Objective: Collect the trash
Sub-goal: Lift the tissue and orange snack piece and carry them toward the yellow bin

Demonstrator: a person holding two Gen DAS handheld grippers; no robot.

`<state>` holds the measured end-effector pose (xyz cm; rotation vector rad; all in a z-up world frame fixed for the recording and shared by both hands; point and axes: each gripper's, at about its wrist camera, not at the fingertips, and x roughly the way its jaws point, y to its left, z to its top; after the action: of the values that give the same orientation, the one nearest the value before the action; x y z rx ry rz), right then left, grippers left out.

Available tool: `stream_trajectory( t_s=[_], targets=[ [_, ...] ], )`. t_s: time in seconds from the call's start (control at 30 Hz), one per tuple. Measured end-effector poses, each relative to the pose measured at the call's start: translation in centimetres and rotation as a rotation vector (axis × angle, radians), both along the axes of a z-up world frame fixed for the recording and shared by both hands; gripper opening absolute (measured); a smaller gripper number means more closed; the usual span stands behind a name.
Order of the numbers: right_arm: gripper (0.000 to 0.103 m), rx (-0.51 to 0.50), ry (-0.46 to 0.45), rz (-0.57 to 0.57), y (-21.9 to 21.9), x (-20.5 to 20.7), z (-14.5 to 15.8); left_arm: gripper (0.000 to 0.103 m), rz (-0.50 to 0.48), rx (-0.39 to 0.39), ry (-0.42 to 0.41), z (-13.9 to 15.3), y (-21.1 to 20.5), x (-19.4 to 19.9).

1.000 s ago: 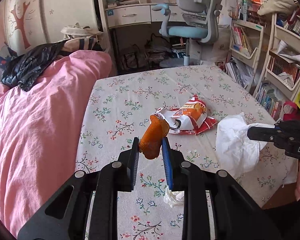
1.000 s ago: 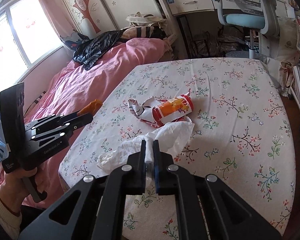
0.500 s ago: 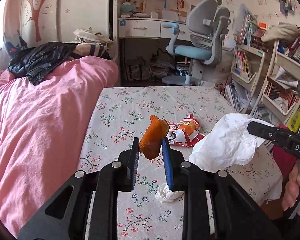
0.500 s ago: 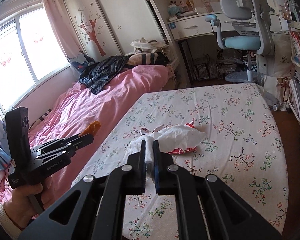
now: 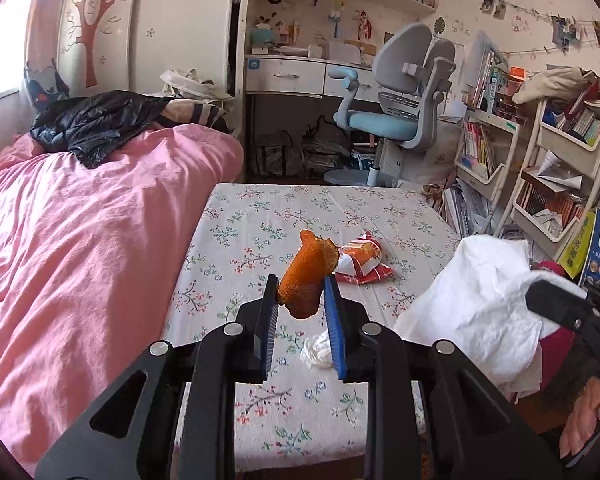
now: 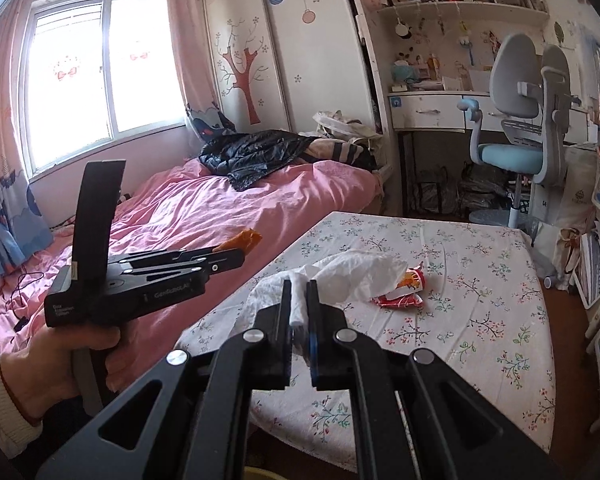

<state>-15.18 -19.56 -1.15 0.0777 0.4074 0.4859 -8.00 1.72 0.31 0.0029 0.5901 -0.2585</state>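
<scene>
Orange peel (image 5: 306, 276), curled, rough, pinched upright.

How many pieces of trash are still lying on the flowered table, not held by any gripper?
2. A small crumpled white tissue lies near the front edge, behind the left gripper. A red snack wrapper lies near the middle. More may be hidden behind the grippers.

Left gripper (image 5: 302, 302) clamps orange peel (image 5: 306, 276) above floral table (image 5: 260, 220); snack wrapper (image 5: 362, 262) beyond.
</scene>
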Motion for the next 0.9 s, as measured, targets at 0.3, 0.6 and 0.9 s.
stream_trajectory(
  t_s=[0.3, 0.6, 0.9],
  targets=[
    [0.007, -0.019, 0.090, 0.040, 0.8, -3.8, -2.8, 0.022, 0.018, -0.010, -0.001, -0.1, 0.8, -3.5],
    [0.007, -0.106, 0.242, 0.168, 4.1, -6.6, -6.4, 0.022, 0.016, 0.016, 0.006, -0.7, 0.8, -5.7],
    [0.007, -0.208, 0.391, 0.266, 6.5, -8.1, -10.3, 0.022, 0.011, 0.043, 0.007, -1.1, 0.6, -7.5]
  ],
)
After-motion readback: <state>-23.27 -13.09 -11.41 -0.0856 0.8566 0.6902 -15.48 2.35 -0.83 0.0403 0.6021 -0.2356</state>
